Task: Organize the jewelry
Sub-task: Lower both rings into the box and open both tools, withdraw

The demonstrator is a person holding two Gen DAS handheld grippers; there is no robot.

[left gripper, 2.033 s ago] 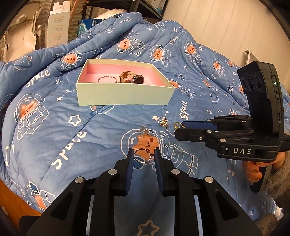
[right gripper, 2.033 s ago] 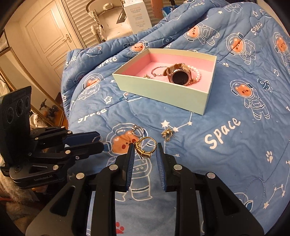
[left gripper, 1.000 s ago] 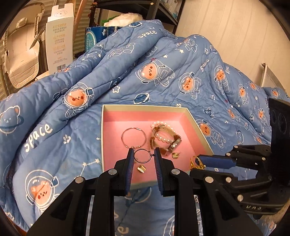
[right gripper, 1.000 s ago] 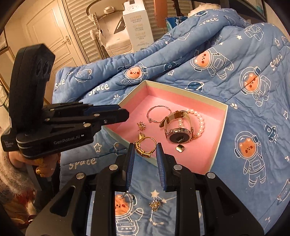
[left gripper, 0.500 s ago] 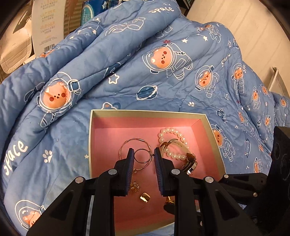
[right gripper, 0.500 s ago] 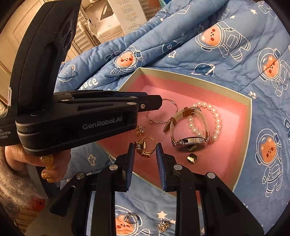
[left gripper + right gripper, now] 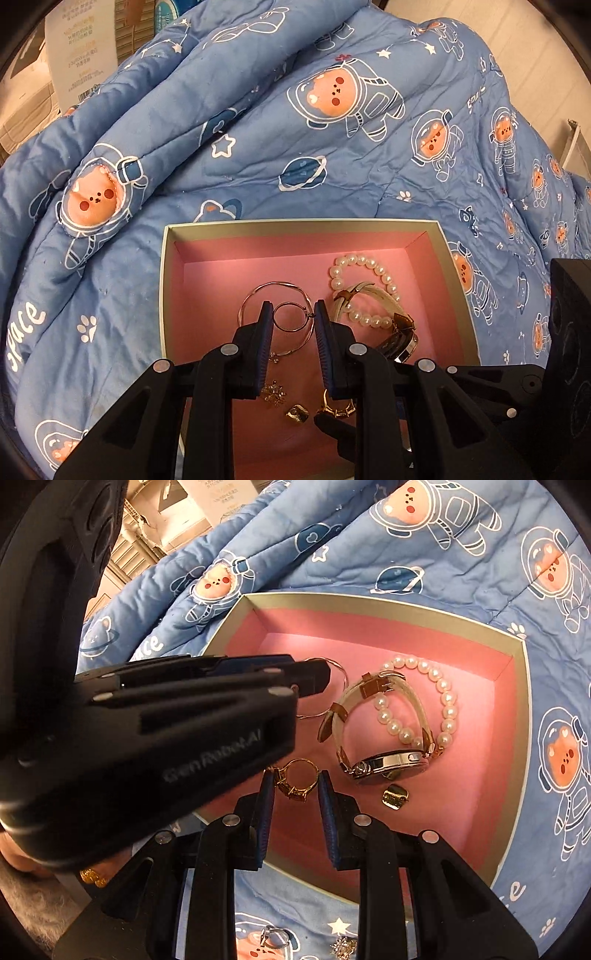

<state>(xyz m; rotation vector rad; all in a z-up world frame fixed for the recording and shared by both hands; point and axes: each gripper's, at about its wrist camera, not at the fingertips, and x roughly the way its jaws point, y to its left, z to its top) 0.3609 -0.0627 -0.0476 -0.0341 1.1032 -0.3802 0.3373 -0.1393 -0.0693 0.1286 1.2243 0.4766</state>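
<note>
A pink-lined box (image 7: 295, 226) (image 7: 519, 716) lies on the blue quilt. My left gripper (image 7: 293, 317) is shut on a thin silver hoop (image 7: 284, 318) and holds it above the box's bangle (image 7: 255, 295). My right gripper (image 7: 295, 782) is shut on a gold ring (image 7: 300, 780) and holds it over the box's near left part. In the box lie a pearl bracelet (image 7: 443, 698), a watch (image 7: 384, 764), a small gold piece (image 7: 395, 797) and a star charm (image 7: 274, 392). The gold ring also shows in the left wrist view (image 7: 338, 406).
A silver ring (image 7: 274, 938) and a sparkly charm (image 7: 343, 946) lie on the quilt (image 7: 258, 110) in front of the box. The left gripper's body (image 7: 147, 738) fills the left of the right wrist view. Cardboard cartons (image 7: 77, 48) stand behind the quilt.
Both grippers lifted their pieces from the quilt and carried them forward over the box. They now sit lower and closer to the box floor than half a second ago.
</note>
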